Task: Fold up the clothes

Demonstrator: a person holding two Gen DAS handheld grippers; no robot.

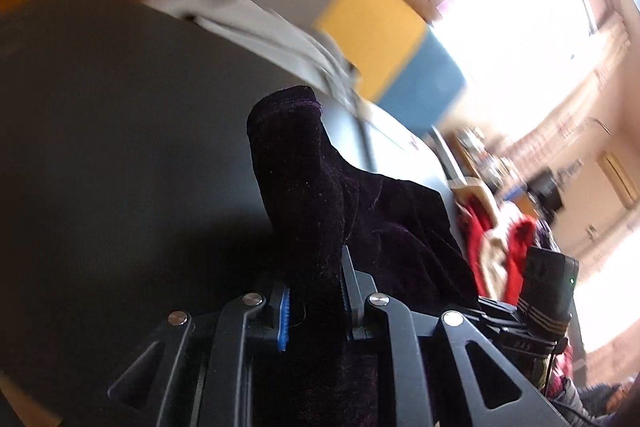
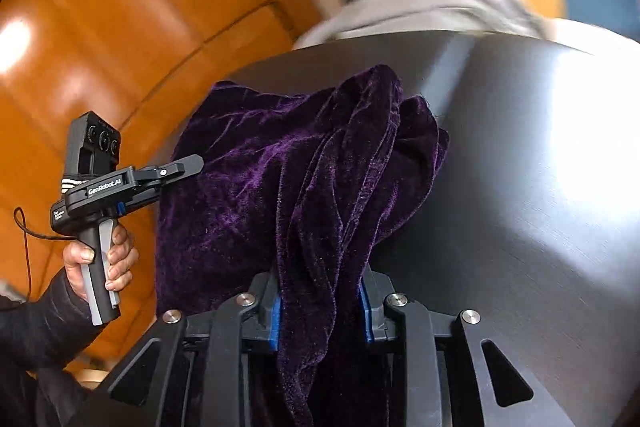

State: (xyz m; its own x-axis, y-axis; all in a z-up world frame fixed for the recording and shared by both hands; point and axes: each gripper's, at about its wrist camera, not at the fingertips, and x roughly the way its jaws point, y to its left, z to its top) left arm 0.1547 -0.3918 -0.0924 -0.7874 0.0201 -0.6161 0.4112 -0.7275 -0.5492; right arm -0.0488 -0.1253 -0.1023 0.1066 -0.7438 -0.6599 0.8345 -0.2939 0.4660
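Note:
A dark purple velvet garment (image 2: 280, 167) hangs bunched over a round dark table (image 2: 520, 167). My right gripper (image 2: 322, 307) is shut on a thick fold of it, blue pads pressing both sides. In the left wrist view the same velvet garment (image 1: 312, 187) looks almost black and rises in a hump between the jaws of my left gripper (image 1: 314, 303), which is shut on it. The left gripper (image 2: 176, 171) also shows in the right wrist view, held by a hand (image 2: 100, 259) at the garment's left edge, its fingertips hidden in the cloth.
A pale grey garment (image 2: 420, 11) lies at the table's far edge, also seen as white-grey cloth (image 1: 260, 23). An orange leather seat (image 2: 100, 27) stands left of the table. Red clothing (image 1: 500, 247) is piled to the right. The other gripper's camera block (image 1: 548, 287) sits at right.

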